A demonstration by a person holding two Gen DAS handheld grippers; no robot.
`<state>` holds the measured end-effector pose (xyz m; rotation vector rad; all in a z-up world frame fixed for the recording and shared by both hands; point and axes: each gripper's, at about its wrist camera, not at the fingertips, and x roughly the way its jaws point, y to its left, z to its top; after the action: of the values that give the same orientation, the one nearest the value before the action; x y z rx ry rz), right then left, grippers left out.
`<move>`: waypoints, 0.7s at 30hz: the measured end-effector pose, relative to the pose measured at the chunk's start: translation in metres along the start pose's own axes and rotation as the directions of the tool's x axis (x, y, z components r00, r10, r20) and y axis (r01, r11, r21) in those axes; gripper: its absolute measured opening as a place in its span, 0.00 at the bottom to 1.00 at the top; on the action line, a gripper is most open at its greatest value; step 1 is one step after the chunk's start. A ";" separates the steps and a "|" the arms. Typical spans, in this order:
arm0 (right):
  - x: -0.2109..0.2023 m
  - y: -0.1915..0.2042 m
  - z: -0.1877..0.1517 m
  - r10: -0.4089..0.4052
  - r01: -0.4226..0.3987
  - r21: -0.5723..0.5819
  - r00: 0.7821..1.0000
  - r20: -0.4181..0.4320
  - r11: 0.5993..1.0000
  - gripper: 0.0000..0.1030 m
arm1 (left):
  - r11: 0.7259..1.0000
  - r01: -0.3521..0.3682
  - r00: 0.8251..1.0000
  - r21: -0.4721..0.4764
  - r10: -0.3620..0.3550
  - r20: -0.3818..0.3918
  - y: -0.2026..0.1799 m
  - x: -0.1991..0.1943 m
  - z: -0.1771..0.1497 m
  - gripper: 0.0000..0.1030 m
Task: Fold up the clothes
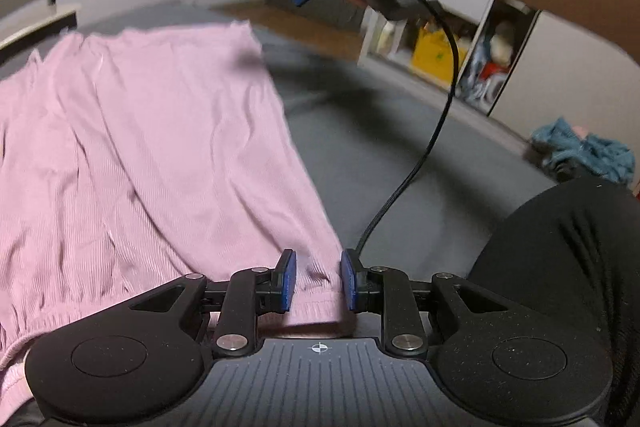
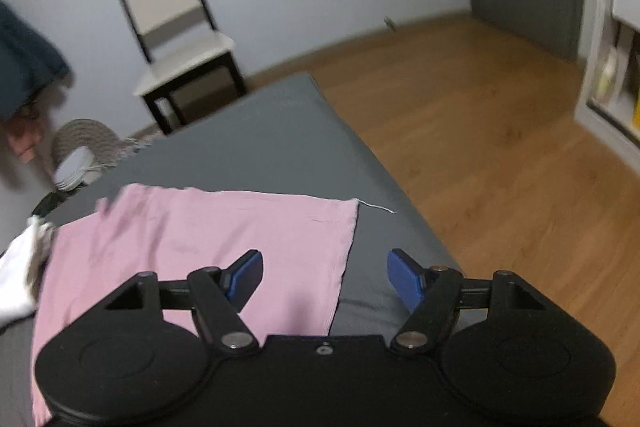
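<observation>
Pink garment [image 1: 160, 147]: spread flat on the grey bed [image 2: 280, 139], ready for folding. Left claw [image 1: 318, 281]: parted, straddling the near waistband corner [image 1: 316, 307], poised to pinch. Right claw [image 2: 324, 277]: wide apart, holding nothing, raised above the garment's right edge.

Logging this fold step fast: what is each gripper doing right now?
Left gripper: open, pads either side of the pink garment waistband, not clamped.
Right gripper: open wide, holding nothing, raised above the bed.
</observation>
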<state>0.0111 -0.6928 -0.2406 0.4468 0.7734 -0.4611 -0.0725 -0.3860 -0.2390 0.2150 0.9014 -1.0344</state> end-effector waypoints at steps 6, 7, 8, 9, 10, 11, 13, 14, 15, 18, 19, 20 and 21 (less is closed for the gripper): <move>0.051 -0.003 0.010 -0.036 0.038 0.043 0.999 -0.039 0.998 0.57 | 1.000 -0.018 0.998 0.025 0.019 -0.056 -0.008 0.014 0.000 0.23; 0.056 -0.002 0.011 -0.032 0.034 0.045 0.999 -0.042 0.998 0.55 | 0.999 -0.019 0.998 0.029 0.021 -0.057 -0.009 0.015 -0.001 0.23; 0.060 0.000 0.010 -0.038 0.039 0.036 0.998 -0.049 0.999 0.50 | 0.999 -0.021 0.998 0.032 0.023 -0.057 -0.009 0.017 -0.001 0.23; 0.063 0.001 0.010 -0.043 0.045 0.028 0.997 -0.056 0.999 0.48 | 0.999 -0.023 0.998 0.032 0.025 -0.058 -0.010 0.020 0.000 0.23; 0.066 0.003 0.009 -0.049 0.050 0.018 0.997 -0.064 0.999 0.38 | 0.999 -0.025 0.998 0.031 0.027 -0.058 -0.010 0.023 0.001 0.23; 0.069 0.005 0.008 -0.054 0.055 0.009 0.996 -0.071 0.998 0.26 | 0.999 -0.026 0.998 0.031 0.028 -0.058 -0.010 0.026 0.002 0.23; 0.074 0.008 0.006 -0.066 0.065 -0.009 0.995 -0.080 0.998 0.17 | 0.999 -0.021 0.998 0.026 0.022 -0.057 -0.009 0.027 0.002 0.23; 0.073 0.008 0.006 -0.073 0.072 -0.016 0.995 -0.072 0.997 0.07 | 1.000 -0.017 0.998 0.023 0.018 -0.056 -0.008 0.028 0.002 0.23; 0.073 0.009 0.006 -0.080 0.079 -0.023 0.995 -0.064 0.997 0.05 | 1.000 -0.004 0.999 0.017 0.005 -0.054 -0.007 0.027 0.002 0.20; 0.069 0.005 0.009 -0.082 0.082 -0.006 0.995 -0.050 0.997 0.05 | 0.999 0.033 0.998 0.003 -0.033 -0.046 -0.003 0.027 0.003 0.09; 0.068 0.002 0.010 -0.082 0.082 -0.003 0.996 -0.042 0.997 0.04 | 0.999 0.046 0.998 0.009 -0.046 -0.047 -0.005 0.026 0.003 0.08; 0.065 0.000 0.012 -0.089 0.089 -0.002 0.996 -0.031 0.996 0.04 | 0.998 0.057 0.997 0.015 -0.056 -0.047 -0.006 0.027 0.004 0.07; 0.063 -0.002 0.013 -0.095 0.095 -0.001 0.995 -0.020 0.995 0.04 | 0.998 0.067 0.997 0.021 -0.066 -0.047 -0.007 0.027 0.004 0.07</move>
<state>0.0568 -0.7156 -0.2794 0.4161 0.8165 -0.5464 -0.0702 -0.4094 -0.2545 0.2305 0.9444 -1.1056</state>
